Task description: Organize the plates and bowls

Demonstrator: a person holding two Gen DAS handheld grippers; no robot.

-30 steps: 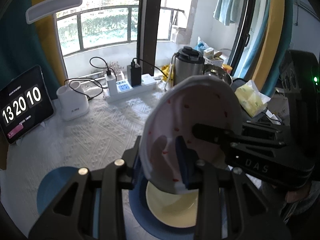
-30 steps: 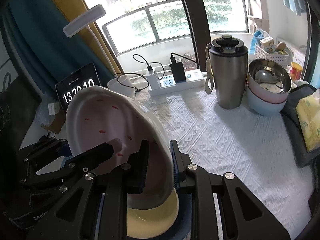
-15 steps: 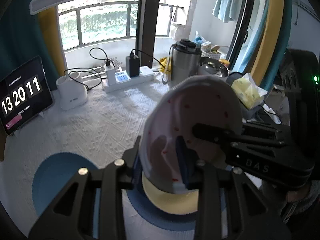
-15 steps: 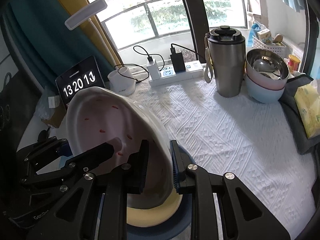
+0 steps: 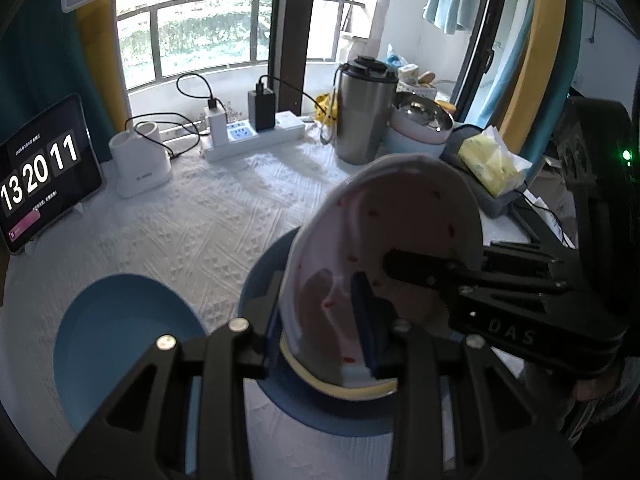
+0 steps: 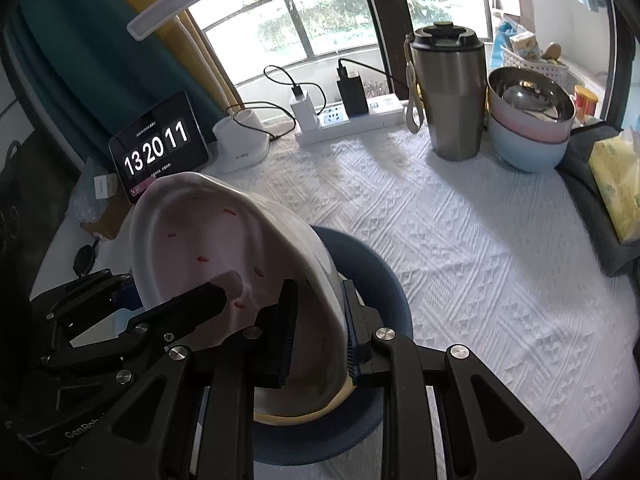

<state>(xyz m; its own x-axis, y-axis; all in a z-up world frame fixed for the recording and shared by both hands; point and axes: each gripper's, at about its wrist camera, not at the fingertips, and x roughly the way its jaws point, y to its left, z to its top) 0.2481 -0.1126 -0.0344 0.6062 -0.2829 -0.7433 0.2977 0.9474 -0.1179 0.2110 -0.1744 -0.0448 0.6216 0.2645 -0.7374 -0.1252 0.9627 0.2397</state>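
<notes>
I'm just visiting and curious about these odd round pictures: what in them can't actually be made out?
- Yellow plate: in both wrist views only a rim sliver shows; the white red-flecked bowl held tilted by both tongs hides the rest.
- Dark blue plate beneath: near edge hidden by the right tongs.
- Small print under the tablet clock digits: too small.
- Steel bowl contents: only reflections, unclear.
- Blue plate: partly covered by the left tongs.

My two wrist views, each close along its own fingers, facing the window, sharing the white bowl, tablecloth.
</notes>
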